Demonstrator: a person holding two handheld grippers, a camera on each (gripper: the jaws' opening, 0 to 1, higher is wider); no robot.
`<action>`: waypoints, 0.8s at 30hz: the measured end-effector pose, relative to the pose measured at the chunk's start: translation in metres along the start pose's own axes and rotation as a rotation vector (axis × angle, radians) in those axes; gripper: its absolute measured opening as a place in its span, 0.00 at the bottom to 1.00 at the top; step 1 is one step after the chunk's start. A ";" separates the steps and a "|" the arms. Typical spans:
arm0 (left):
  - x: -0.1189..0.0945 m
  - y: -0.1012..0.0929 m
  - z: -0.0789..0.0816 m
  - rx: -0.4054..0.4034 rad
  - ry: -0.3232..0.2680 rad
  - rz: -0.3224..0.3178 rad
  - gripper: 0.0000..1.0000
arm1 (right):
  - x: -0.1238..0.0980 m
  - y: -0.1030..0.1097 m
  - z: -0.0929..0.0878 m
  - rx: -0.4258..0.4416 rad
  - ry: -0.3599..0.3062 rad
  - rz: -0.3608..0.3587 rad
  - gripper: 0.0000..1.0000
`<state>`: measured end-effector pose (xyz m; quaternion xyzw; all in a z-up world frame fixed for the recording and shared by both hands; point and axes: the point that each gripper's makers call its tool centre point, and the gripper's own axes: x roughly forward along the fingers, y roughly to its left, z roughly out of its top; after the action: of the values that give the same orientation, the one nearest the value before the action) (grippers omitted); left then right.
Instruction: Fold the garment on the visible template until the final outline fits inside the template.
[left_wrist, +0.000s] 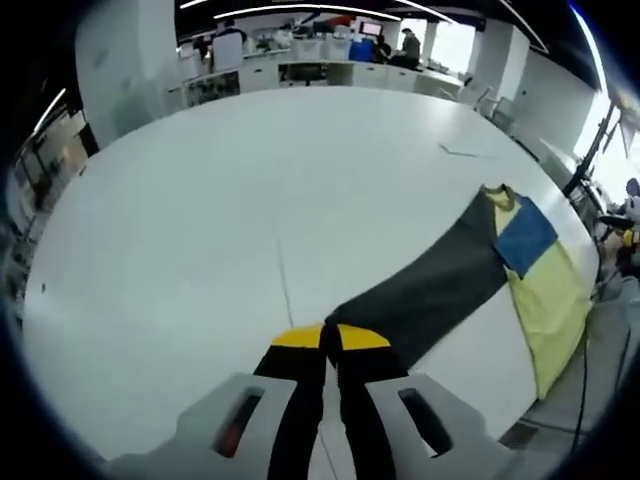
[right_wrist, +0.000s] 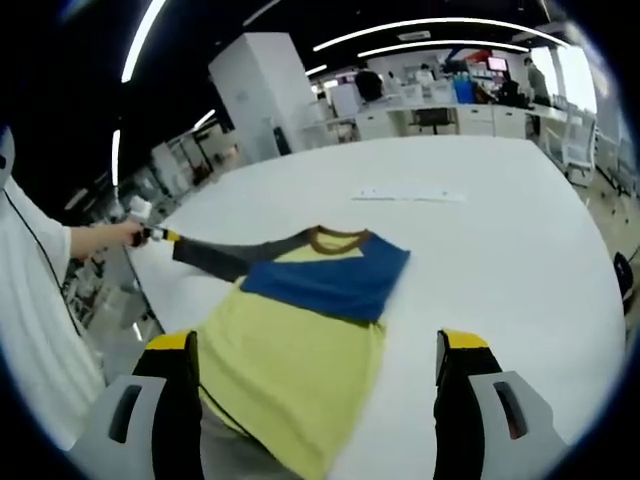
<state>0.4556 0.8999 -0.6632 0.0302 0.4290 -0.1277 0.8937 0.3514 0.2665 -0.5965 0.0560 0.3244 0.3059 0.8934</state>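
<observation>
Cloth this thin is going to drape and slide, so you are handling something light, soft and limp rather than anything that keeps its shape. Your yellow knit shirt with a blue chest panel, brown collar and dark grey sleeves (right_wrist: 300, 330) is lying on the white tabletop (right_wrist: 500, 240), its hem trailing toward the near edge between the jaws of your right claw (right_wrist: 320, 375). That right claw is standing spread wide, gripping nothing.

Your left claw (left_wrist: 330, 345) is pressing its yellow-tipped jaws together on the cuff of the dark grey sleeve (left_wrist: 430, 285), and the sleeve is running out straight from the body across the tabletop. In the right gripper view your left hand (right_wrist: 118, 236) is showing at the far end of that sleeve.

Faint thin lines on the tabletop (right_wrist: 405, 195) may be the template, though I cannot tell for sure.

For a clean fold, you are probably best pinching at seams, cuff or hem, where the fabric is doubled and less likely to slip.
</observation>
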 end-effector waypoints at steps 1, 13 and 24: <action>-0.004 0.000 0.001 0.002 -0.001 0.002 0.00 | -0.001 0.000 0.000 -0.003 -0.001 0.002 0.98; -0.034 -0.004 0.011 0.021 -0.011 0.012 0.00 | -0.012 0.003 0.000 -0.013 -0.025 0.008 0.98; -0.057 -0.003 0.021 0.026 -0.030 0.015 0.00 | -0.019 0.006 0.000 -0.016 -0.042 0.010 0.98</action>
<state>0.4367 0.9047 -0.6055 0.0434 0.4136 -0.1271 0.9005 0.3369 0.2604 -0.5847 0.0567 0.3027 0.3116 0.8989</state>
